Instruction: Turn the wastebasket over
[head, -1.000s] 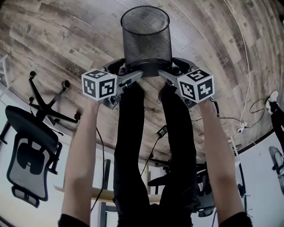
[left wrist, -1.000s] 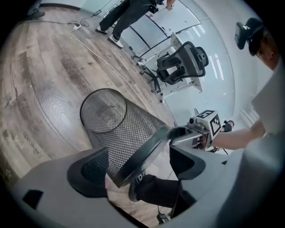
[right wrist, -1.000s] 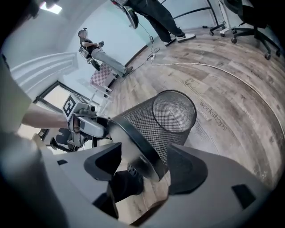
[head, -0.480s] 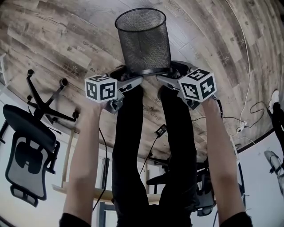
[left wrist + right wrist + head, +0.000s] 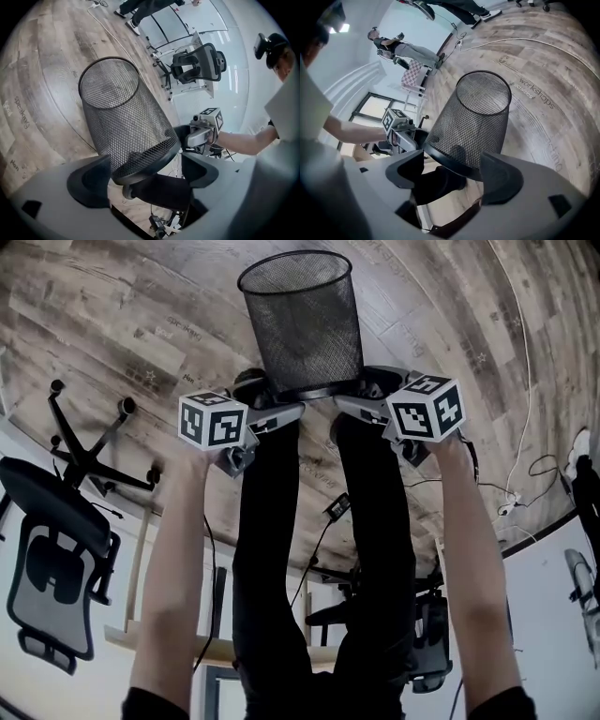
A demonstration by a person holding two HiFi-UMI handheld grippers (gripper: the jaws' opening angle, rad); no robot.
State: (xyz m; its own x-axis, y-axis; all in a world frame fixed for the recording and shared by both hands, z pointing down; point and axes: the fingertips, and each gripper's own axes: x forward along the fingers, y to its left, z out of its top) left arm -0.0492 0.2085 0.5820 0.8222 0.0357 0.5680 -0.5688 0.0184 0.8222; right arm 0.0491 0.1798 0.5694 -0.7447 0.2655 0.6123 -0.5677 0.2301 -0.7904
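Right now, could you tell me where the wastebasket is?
Head view, top centre: the wastebasket, just beyond the person's feet, with its dark band inside the opening left claw and right claw.

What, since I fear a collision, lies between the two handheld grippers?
The black wire-mesh wastebasket, in the head view; the left gripper, jaws opening, and right gripper both straddle it.

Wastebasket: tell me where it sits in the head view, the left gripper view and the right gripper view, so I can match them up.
Head view: the wastebasket is at top centre, its open mouth uppermost.
Left gripper view: it is centre-left, mouth towards the upper left.
Right gripper view: it is in the centre, mouth towards the upper right.
Shared landmark: the plank floor behind it in all three.
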